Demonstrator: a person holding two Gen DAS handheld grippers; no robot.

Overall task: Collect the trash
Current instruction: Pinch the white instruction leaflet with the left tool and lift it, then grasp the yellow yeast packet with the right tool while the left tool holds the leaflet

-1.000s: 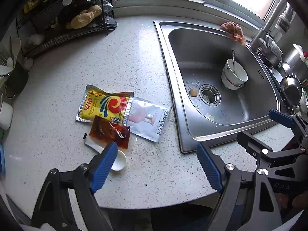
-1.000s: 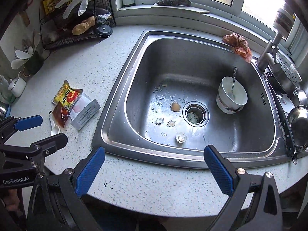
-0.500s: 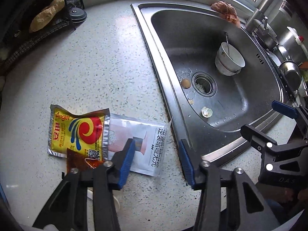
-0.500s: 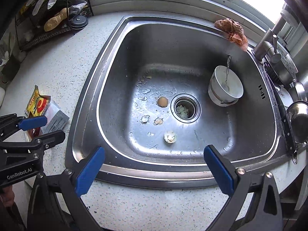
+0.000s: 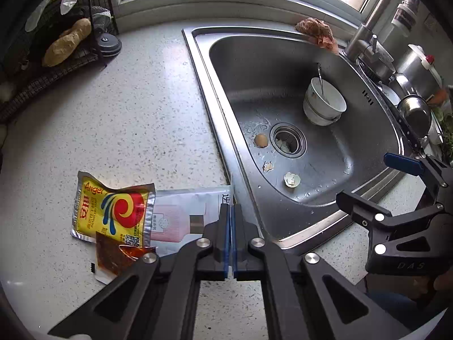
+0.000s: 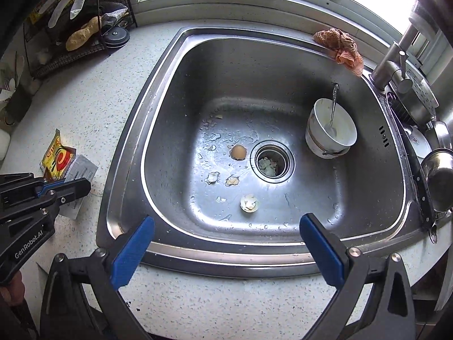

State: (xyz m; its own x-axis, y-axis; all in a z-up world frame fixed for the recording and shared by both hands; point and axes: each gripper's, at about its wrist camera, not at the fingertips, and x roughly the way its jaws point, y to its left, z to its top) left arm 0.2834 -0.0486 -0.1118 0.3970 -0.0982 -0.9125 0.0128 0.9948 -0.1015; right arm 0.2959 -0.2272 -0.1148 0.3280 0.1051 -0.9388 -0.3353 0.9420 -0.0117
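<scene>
Speckled stone worktop [image 5: 127, 119] is seen beside a steel sink [image 6: 198, 249], which is set below a window sill. Three flat packets are noted on the worktop close to the sink's left rim: a yellow and red packet [image 5: 113, 206], a brown sauce packet [image 5: 116, 255] partly overlapping its lower edge, and a white packet [image 5: 184, 212] lying under the yellow one's right side and reaching towards the rim.

The left gripper [image 5: 229, 221] is seen with its blue pads drawn fully together over the right end of the white packet; the jaws have just been closing. A thin pale edge of the packet is seen rising along the line where the pads meet, so the packet appears to be pinched there, though the contact itself is hidden by the fingers.

The right gripper [image 6: 226, 249] is held over the near rim of the sink with its jaws wide apart and nothing between them.

In the sink, a brown eggshell half [image 6: 237, 152] is recorded just left of the drain [image 6: 274, 162], with pale shell fragments [image 6: 249, 203] nearer the front. Stacked white bowls [image 6: 331, 136] with a spoon [image 6: 333, 107] stand to the right of the drain. An orange cloth [image 6: 339, 46] lies on the far right rim, near the tap [image 6: 396, 56]
</scene>
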